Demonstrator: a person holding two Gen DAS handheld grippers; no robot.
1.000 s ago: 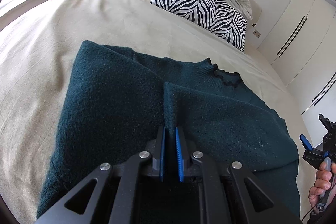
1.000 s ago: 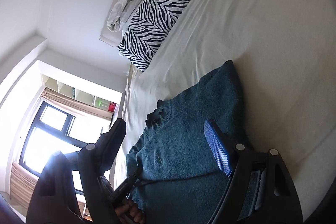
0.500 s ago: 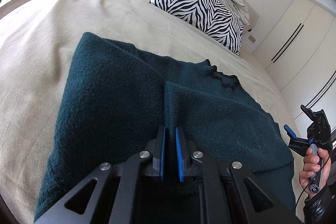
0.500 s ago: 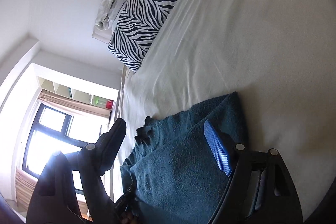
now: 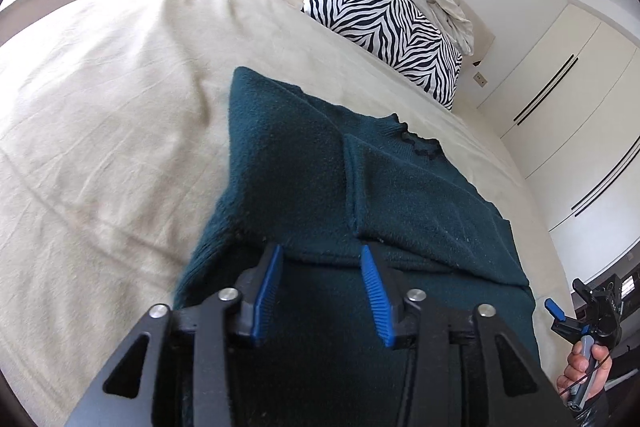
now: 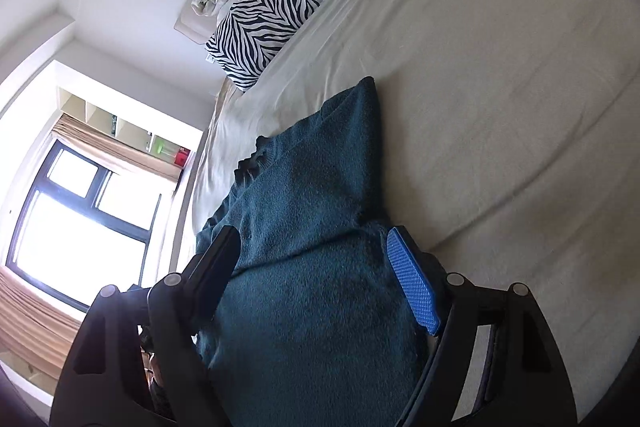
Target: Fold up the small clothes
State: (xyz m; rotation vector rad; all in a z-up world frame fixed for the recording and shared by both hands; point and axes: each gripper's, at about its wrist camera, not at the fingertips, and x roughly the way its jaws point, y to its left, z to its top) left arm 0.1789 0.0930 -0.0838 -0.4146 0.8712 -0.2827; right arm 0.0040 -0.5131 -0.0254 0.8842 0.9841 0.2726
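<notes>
The green sweater point(image 5: 360, 195) lies flat on the bed point(image 5: 120, 107), nearer its foot edge than the zebra pillow point(image 5: 384, 23) at the headboard. Both sleeves look folded in across the body, so I judge the lengthwise fold comes next. The left claw point(image 5: 320, 287) has just been opening and stands released over the hem with nothing pinched. The right claw point(image 6: 316, 271) is spread wide too, straddling the knit without gripping. No containers are in sight.
</notes>
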